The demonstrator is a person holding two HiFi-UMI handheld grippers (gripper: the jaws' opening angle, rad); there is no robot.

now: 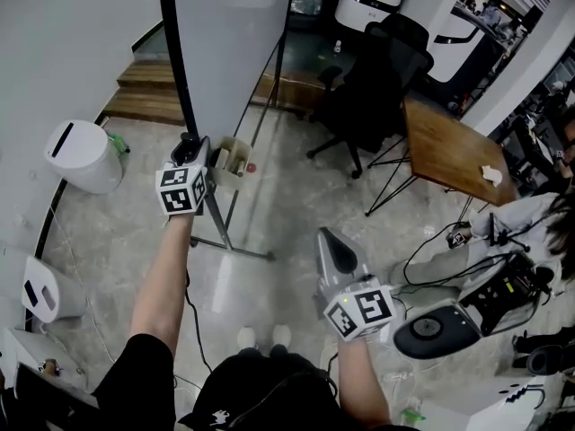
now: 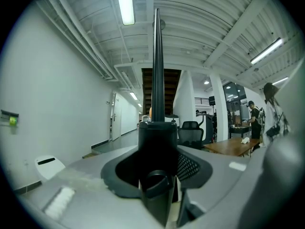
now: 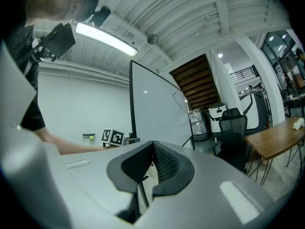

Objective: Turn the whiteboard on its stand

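Gripping the whiteboard point(image 1: 229, 34) by its black side frame point(image 2: 157, 70), the left tongs point(image 1: 190, 142) are clamped on it while the right tongs point(image 1: 334, 239) hang free.
From where I stand, the board fills the upper middle of the head view: a pale, blank panel with a thin dark rim, on a slim metal stand point(image 1: 235, 241) whose foot crosses the grey floor point(image 1: 117, 232). A small tray point(image 1: 232, 164) sits just right of the left tongs. In the left gripper view the frame rises as a dark upright bar between the jaws. The right tongs are at lower right, well apart from the board, jaws drawn together on nothing.
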